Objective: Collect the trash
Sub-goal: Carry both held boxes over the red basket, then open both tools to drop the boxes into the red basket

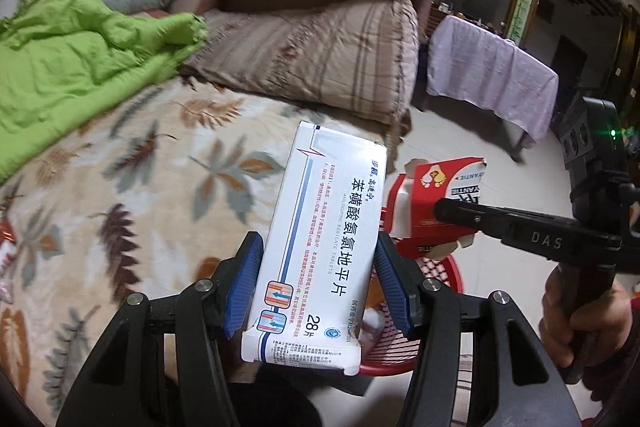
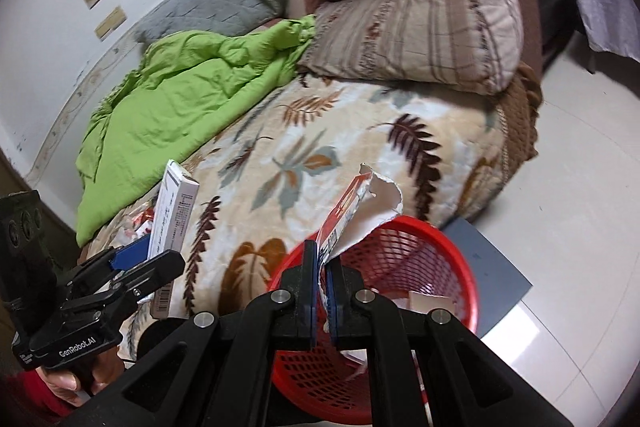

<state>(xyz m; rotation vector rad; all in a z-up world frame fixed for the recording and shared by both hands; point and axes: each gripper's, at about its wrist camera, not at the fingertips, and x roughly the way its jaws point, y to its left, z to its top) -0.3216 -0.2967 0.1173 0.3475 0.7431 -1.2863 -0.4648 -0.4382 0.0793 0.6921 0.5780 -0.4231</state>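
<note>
From the left wrist, the white box (image 1: pixel 320 247) covers most of the red basket (image 1: pixel 448 279); we see only a rim arc at 4 o'clock. The red carton (image 1: pixel 436 195) is partly behind the right gripper (image 1: pixel 452 211). Small print on both is unreadable to us. From the right wrist, the basket's (image 2: pixel 400 239) near side sits behind the gripper; scraps inside stay unidentifiable. The green blanket (image 1: pixel 80 59) runs off at 9 o'clock.

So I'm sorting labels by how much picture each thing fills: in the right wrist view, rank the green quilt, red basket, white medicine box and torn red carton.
1. green quilt
2. red basket, partly hidden and nearer the camera, so unsure against the quilt
3. white medicine box and torn red carton look alike; not ranked
</note>
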